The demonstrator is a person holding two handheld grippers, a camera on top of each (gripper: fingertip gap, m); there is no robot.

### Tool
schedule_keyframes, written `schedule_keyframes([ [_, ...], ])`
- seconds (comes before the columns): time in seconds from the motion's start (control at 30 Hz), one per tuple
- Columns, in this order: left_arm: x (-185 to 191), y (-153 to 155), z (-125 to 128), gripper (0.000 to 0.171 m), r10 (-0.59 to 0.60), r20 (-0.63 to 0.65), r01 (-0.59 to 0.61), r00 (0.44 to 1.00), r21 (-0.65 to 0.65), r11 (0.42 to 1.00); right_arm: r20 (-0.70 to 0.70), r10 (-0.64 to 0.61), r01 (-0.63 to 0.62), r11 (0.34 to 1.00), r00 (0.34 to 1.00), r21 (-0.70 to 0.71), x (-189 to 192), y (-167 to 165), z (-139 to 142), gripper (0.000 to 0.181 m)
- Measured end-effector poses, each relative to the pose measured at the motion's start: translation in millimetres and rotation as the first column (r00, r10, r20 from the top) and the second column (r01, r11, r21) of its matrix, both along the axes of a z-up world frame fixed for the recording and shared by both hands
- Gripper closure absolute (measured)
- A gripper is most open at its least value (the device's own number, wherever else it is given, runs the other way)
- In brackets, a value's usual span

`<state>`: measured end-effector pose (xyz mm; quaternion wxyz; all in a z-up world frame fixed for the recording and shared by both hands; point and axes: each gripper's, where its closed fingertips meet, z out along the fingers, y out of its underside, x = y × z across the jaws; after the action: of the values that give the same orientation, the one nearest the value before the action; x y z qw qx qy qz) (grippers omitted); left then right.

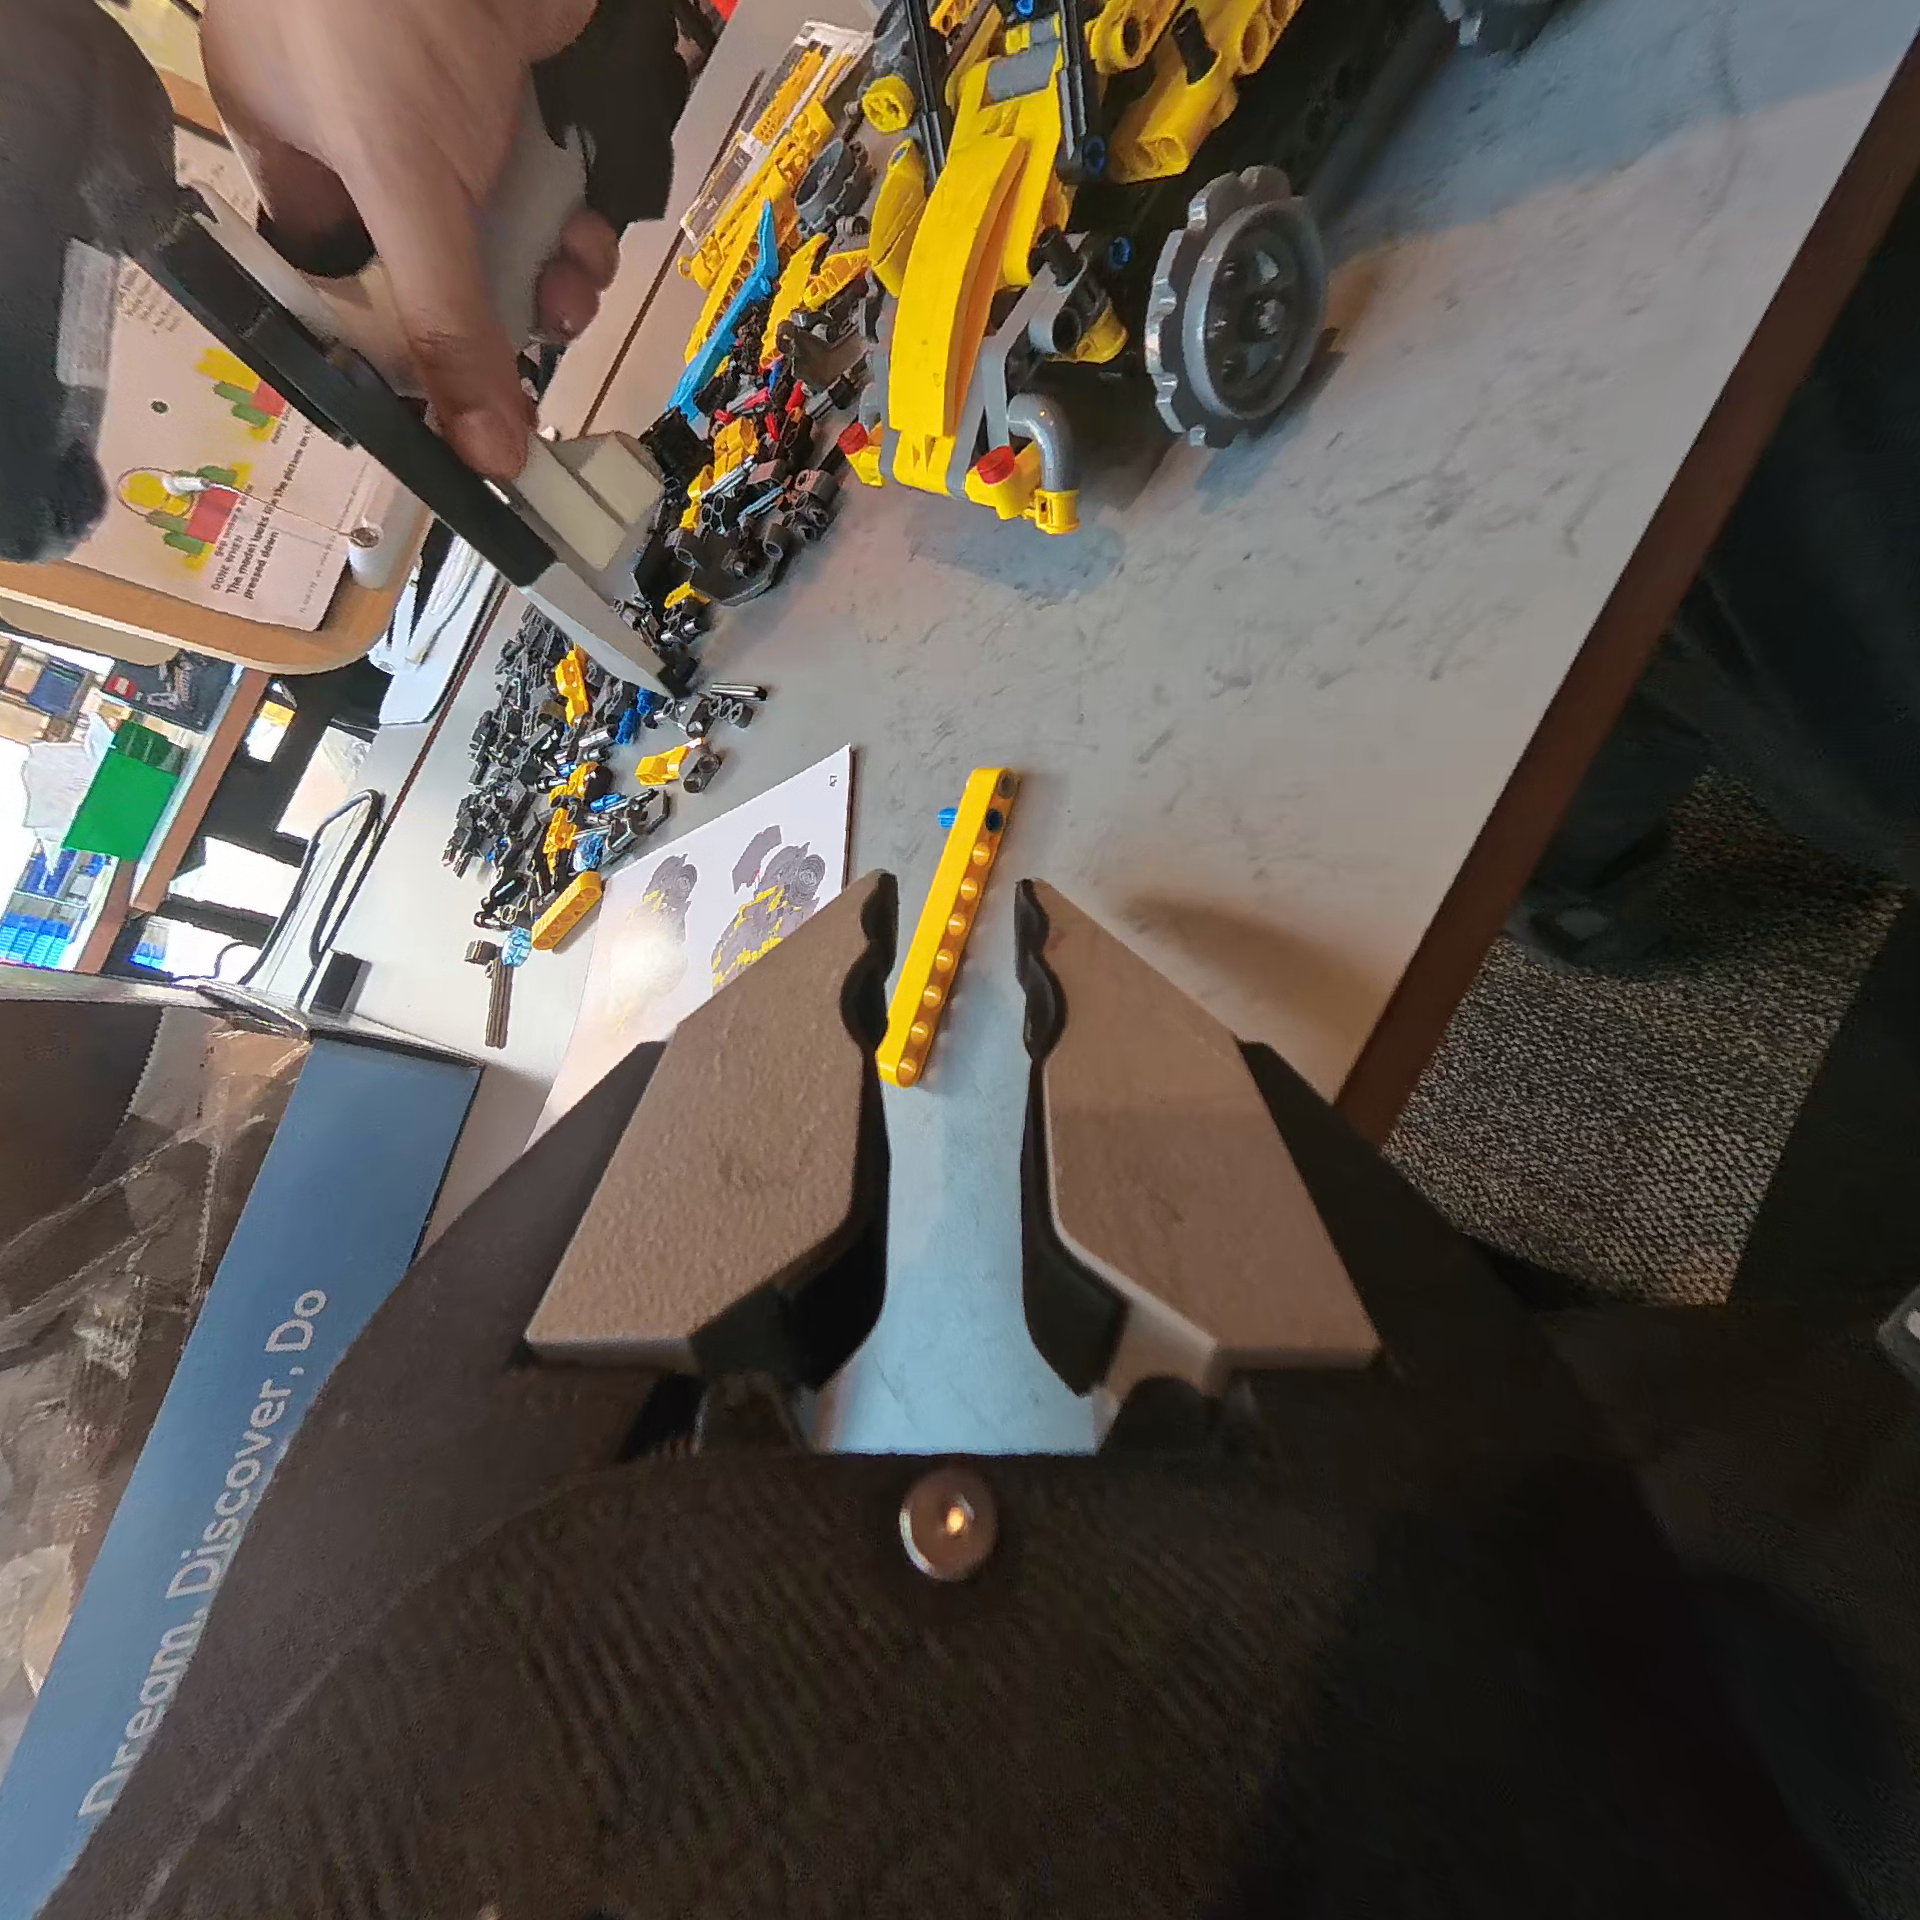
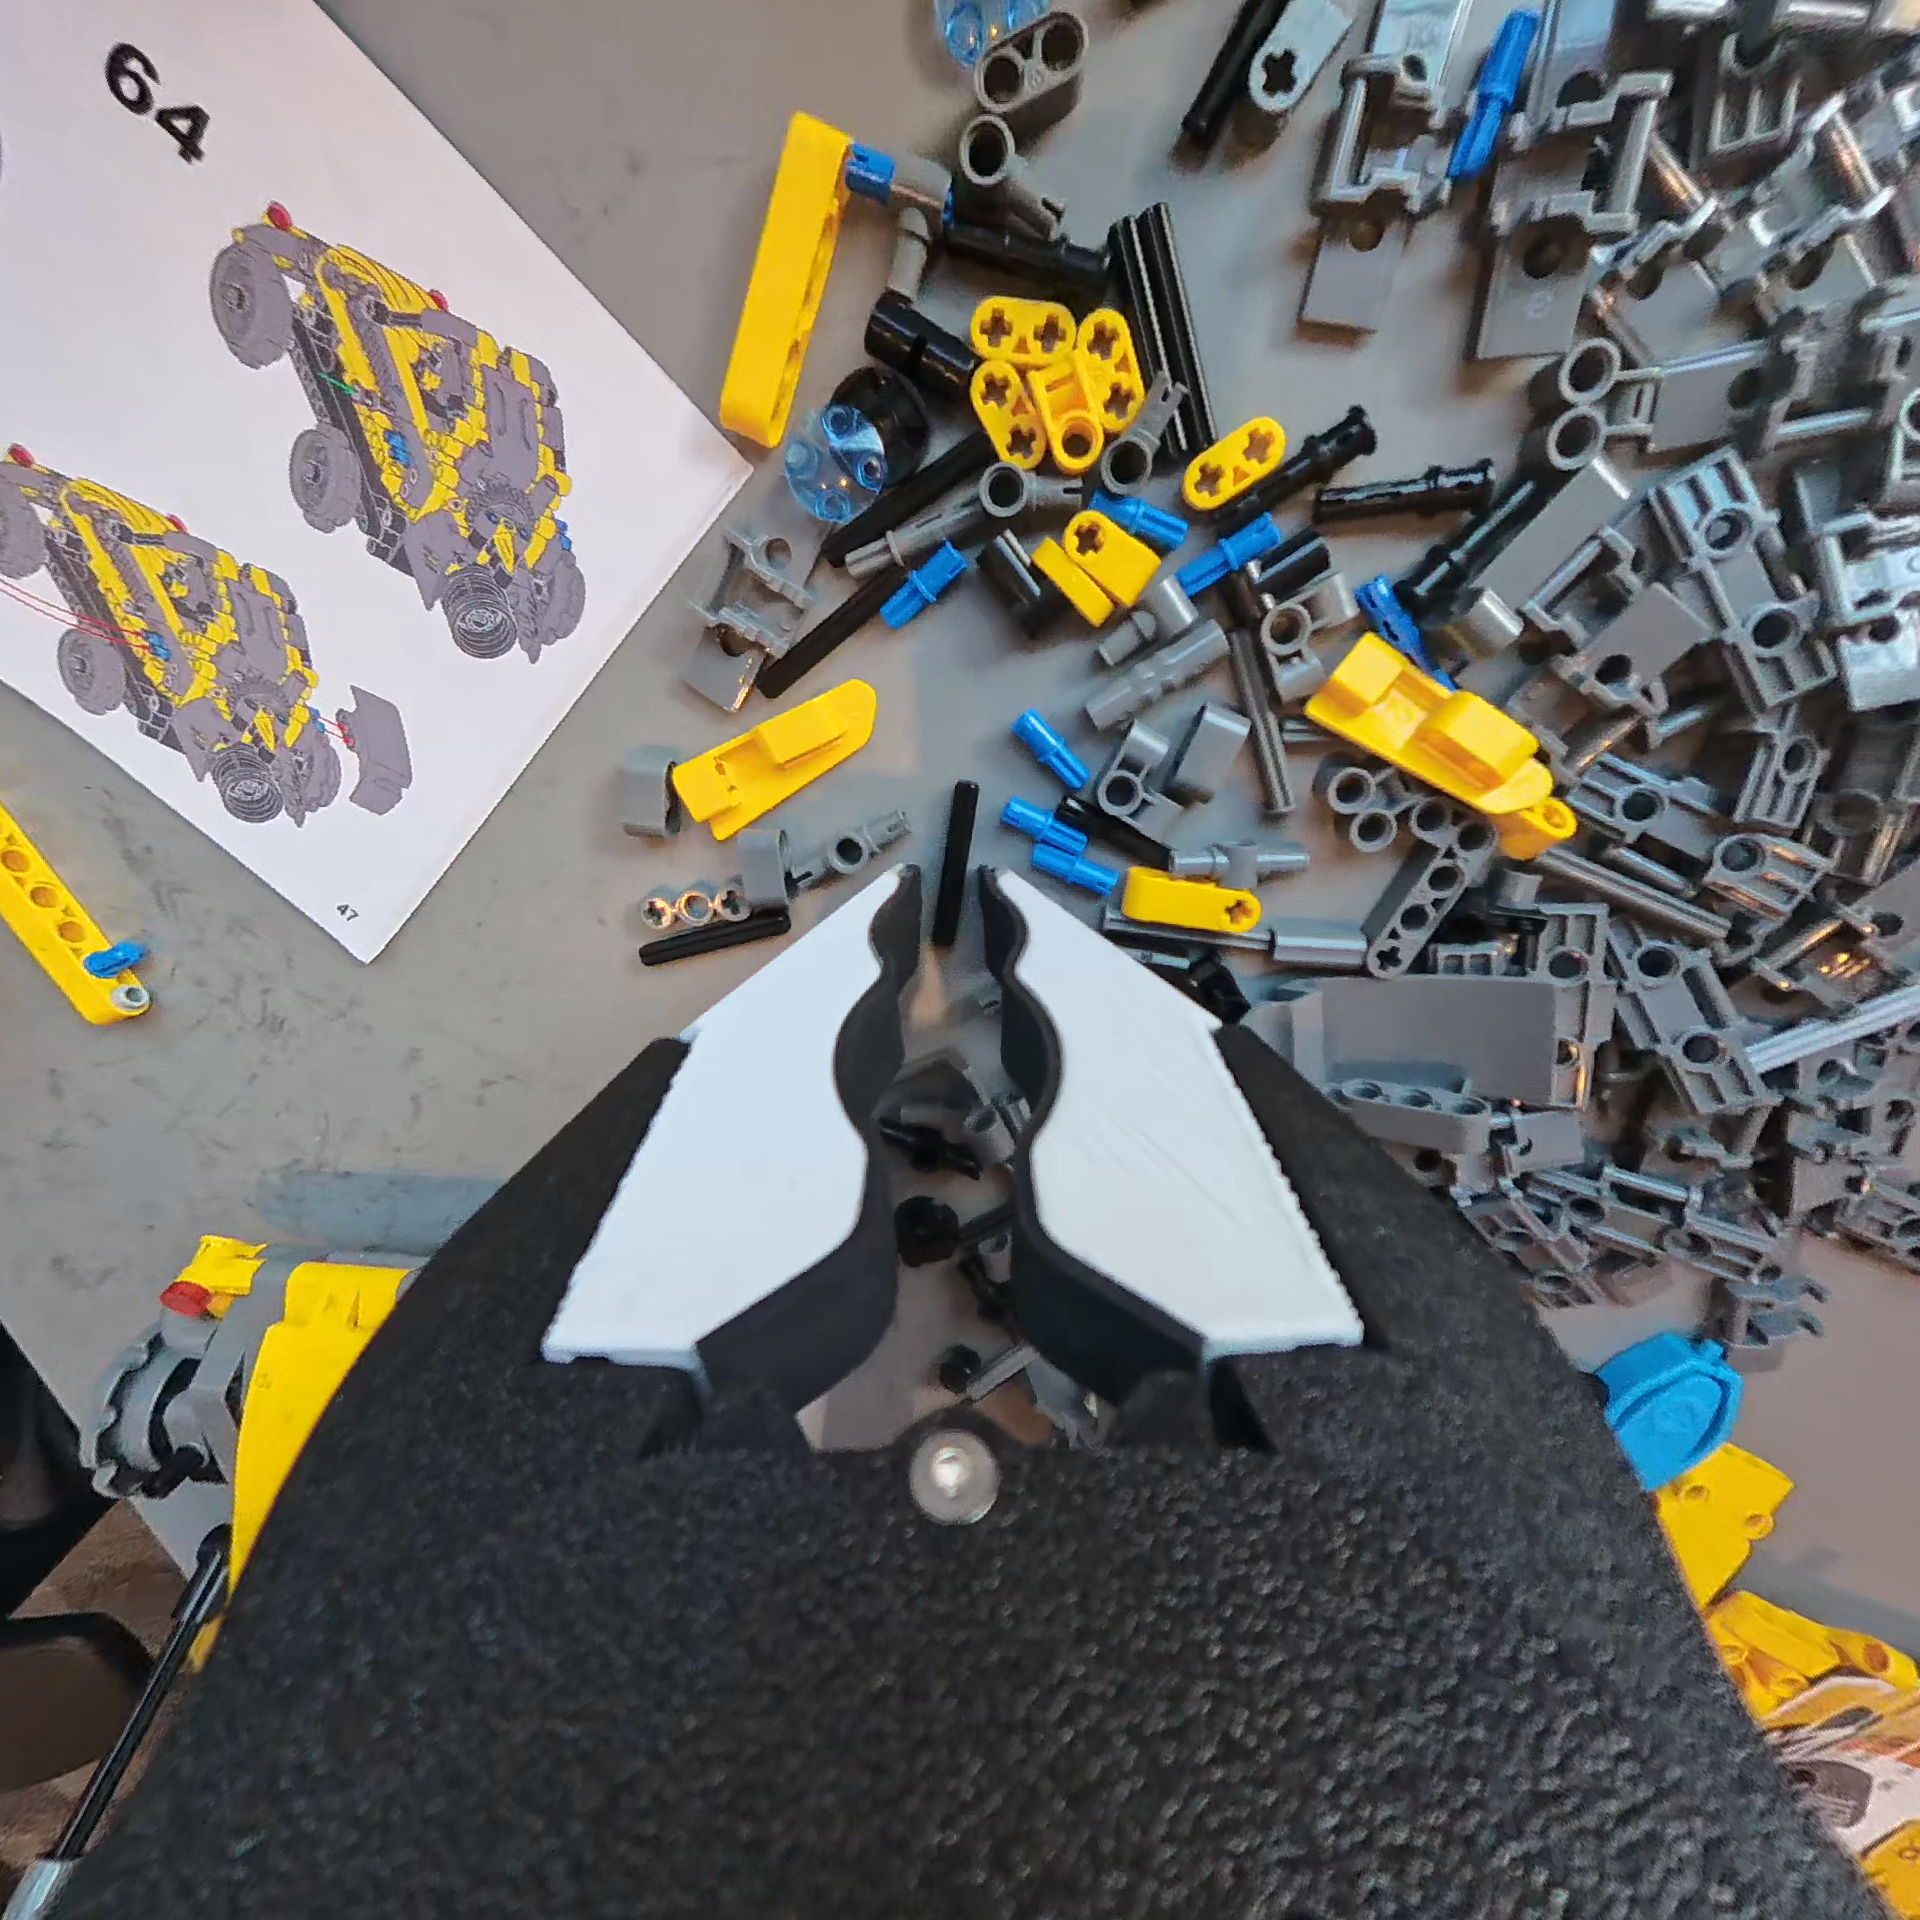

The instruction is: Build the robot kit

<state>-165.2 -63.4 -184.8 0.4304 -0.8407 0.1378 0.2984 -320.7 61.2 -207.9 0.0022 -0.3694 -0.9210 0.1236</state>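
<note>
Grey table (image 1: 1299, 727) with brown edge, carpet beyond; shelves and a window in the background.

Left gripper (image 1: 951, 894): parted, holding nothing. Long yellow beam (image 1: 951, 914) flat on the table, lined up with the gap between the fingertips but apart from both, so not gripped. Blue pin (image 1: 948, 817) stuck in the beam near its far end. Instruction sheet (image 1: 727, 894) just beside, laid flat for reading.

Right gripper (image 2: 951, 883): narrowly parted over the loose parts, tips either side of a black axle (image 2: 958, 862). Contact with the axle not clear; axle apparently resting on the table. Grey pile (image 2: 1662, 727) heaped to one side, yellow and blue bits spread thinner nearer the sheet, presumably for easier picking.

Part-built yellow vehicle (image 1: 1091, 260) standing at the table's far end, clear of the loose stock.
</note>
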Motion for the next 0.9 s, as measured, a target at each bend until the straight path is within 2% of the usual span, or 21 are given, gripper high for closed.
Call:
schedule_keyframes([
  [0.1, 0, 0, 0, 0.153, -0.001, -0.002, 0.001, 1.0, 0.0, 1.0, 0.022, -0.025, 0.026, 0.999, 0.999, -0.029, 3, -3, 0, 0.178],
  [0.23, 0, 0, 0, 0.154, -0.002, -0.002, 0.002, 1.0, 0.0, 1.0, 0.007, -0.075, 0.075, 0.997, 0.997, -0.023, 5, -1, 6, 0.178],
  [0.4, 1, -1, 4, 0.15, -0.001, 0.0, 0.001, 1.0, 0.032, 0.999, -0.007, -0.156, 0.148, 0.947, 0.988, -0.285, 36, -32, 52, 0.177],
  [0.53, -3, -4, 25, 0.149, 0.016, 0.033, -0.021, 0.999, 0.152, 0.988, -0.007, -0.221, 0.182, 0.821, 0.975, -0.542, 85, -71, 95, 0.178],
  [0.63, -5, -6, 52, 0.143, 0.027, 0.029, -0.033, 0.999, 0.226, 0.974, 0.017, -0.248, 0.182, 0.659, 0.969, -0.73, 125, -99, 124, 0.178],
  [0.73, 2, -4, 76, 0.131, 0.003, 0.028, -0.011, 1.0, 0.265, 0.964, 0.035, -0.27, 0.179, 0.53, 0.962, -0.829, 151, -113, 137, 0.178],
  [0.77, 5, -3, 82, 0.129, 0.001, 0.019, -0.006, 1.0, 0.271, 0.962, 0.037, -0.275, 0.177, 0.504, 0.961, -0.845, 157, -114, 138, 0.178],
  [0.9, 14, 0, 99, 0.127, -0.011, -0.041, 0.022, 0.999, 0.292, 0.956, 0.024, -0.307, 0.181, 0.496, 0.951, -0.849, 168, -113, 131, 0.178],
])
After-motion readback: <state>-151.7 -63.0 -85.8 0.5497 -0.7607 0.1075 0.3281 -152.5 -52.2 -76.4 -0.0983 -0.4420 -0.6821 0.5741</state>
